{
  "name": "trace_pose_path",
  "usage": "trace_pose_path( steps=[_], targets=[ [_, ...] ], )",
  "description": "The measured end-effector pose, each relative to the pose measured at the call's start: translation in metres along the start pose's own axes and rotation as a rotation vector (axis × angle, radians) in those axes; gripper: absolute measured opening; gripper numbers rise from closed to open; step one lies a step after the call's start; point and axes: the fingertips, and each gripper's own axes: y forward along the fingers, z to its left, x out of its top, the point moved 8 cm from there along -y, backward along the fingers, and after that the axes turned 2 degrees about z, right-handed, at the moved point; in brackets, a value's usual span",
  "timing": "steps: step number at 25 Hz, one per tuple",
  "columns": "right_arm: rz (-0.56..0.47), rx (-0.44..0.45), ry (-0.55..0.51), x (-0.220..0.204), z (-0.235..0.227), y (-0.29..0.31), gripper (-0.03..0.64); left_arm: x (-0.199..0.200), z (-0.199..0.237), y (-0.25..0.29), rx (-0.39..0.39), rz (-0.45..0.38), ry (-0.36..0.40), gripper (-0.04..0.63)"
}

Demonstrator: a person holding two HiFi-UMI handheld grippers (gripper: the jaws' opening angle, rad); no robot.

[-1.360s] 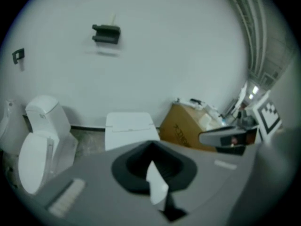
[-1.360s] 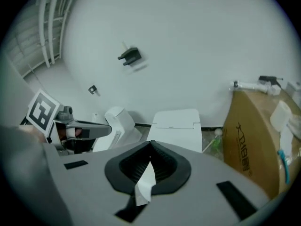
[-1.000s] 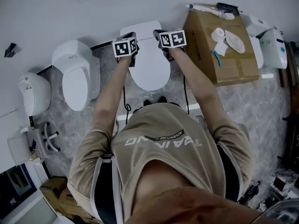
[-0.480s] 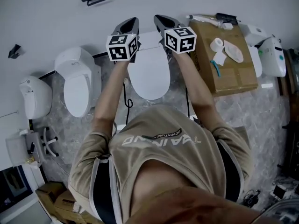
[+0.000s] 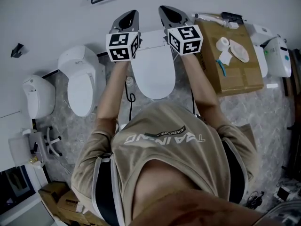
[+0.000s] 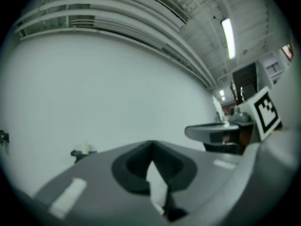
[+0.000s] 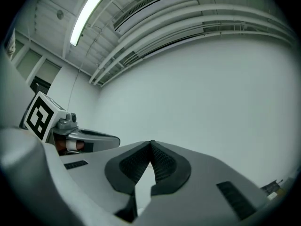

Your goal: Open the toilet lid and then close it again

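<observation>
Both grippers have come up and tipped toward the wall since 1 s ago. They were low over the rear of the toilet then and are well apart from it now.

Head view: left gripper (image 5: 127,20) and right gripper (image 5: 171,15) sit side by side at 12 o'clock, noses at the wall (image 5: 47,13). The toilet lid (image 5: 151,74) is below them at centre frame and lies flat, so it reads as down. A second toilet (image 5: 82,86) is at its 9 o'clock and a cardboard box (image 5: 230,55) at its 3 o'clock.

Left gripper view: jaws tip to tip with nothing in them. The pale sliver under the tips is just wall. The right gripper shows at 3 o'clock.

Right gripper view: same, tips together and empty. A strip light (image 7: 84,15) is at 11 o'clock.

Handling, my guess: a rigid plastic lid, light, glossy and so slippery, pivoting at the 12 o'clock end. Take the front rim at 6 o'clock for the most leverage. Lower it under control, because it may slam.

Hard to see: the marker cubes cover the hinge end. Neither gripper view shows the toilet at all. The person's shirt (image 5: 164,145) crowds the lid's front edge.
</observation>
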Motion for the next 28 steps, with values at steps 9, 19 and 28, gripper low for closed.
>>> trace_pose_path(
  steps=[9, 19, 28],
  targets=[
    [0.018, -0.008, 0.012, -0.002, -0.013, 0.017, 0.011, 0.001, 0.022, 0.017, 0.023, -0.021, 0.002, 0.003],
    [0.041, 0.011, 0.018, -0.012, -0.010, 0.035, 0.011, -0.005, 0.031, 0.028, -0.011, -0.009, -0.010, 0.003],
    [0.070, 0.028, 0.033, -0.027, 0.003, 0.040, 0.011, -0.025, 0.041, 0.023, -0.017, 0.038, -0.030, 0.003]
  ],
)
